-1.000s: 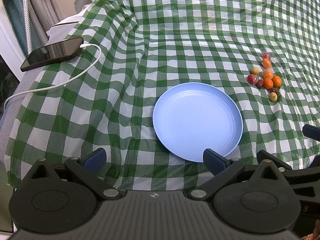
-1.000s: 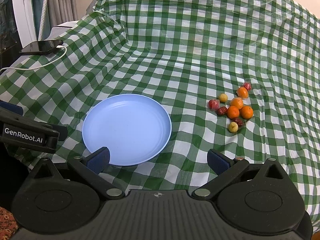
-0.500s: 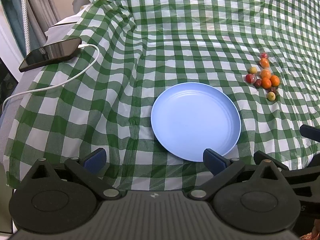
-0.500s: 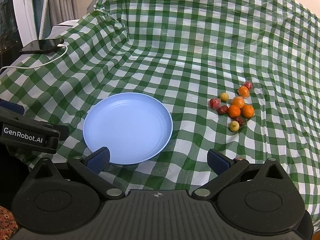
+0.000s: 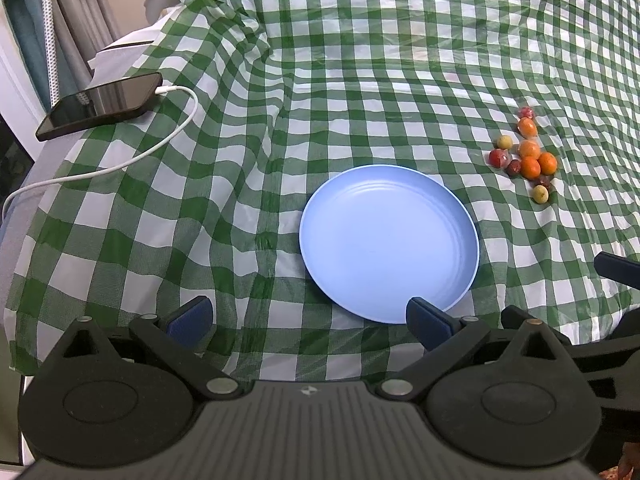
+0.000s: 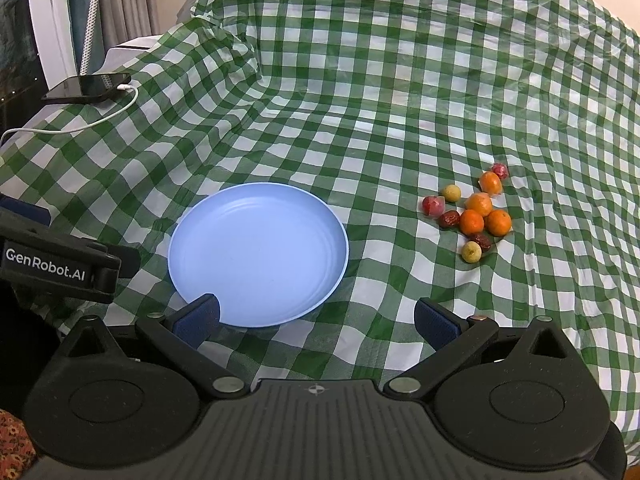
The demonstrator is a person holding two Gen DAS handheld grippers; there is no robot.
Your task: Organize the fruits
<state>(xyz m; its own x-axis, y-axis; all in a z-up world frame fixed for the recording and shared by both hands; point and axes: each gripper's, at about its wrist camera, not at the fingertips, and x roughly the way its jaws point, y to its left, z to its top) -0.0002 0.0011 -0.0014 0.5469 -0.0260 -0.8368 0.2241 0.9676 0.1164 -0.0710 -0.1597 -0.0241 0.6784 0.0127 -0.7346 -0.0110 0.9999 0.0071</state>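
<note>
Right wrist view shows the cluster of small round fruits [image 6: 472, 216] lying on the green-and-white checked plastic cloth [image 6: 380, 80] covering the tabletop, well to the right of the empty round pale-blue plate [image 6: 256, 254]; four orange ones, some yellow-green ones, wrinkled dark-red ones and a couple of shiny red ones lie touching or just beside each other; none is on the plate yet, so the sorting seems not to have begun.

Likely trouble: the fruits are small, round and packed close, so a gripper closing on one may nudge its neighbours and send them rolling across the slick, wrinkled cloth; a soft one could be bruised by a hard squeeze; the cloth could also drag and shift the light plate.

Right gripper [image 6: 316, 318] hangs near the plate's front rim, jaws spread wide, holding and touching nothing; left gripper [image 5: 308, 318] likewise spread wide and empty, near the plate's front edge; far left lie a black phone [image 5: 100, 106] and its white cable [image 5: 120, 164].
</note>
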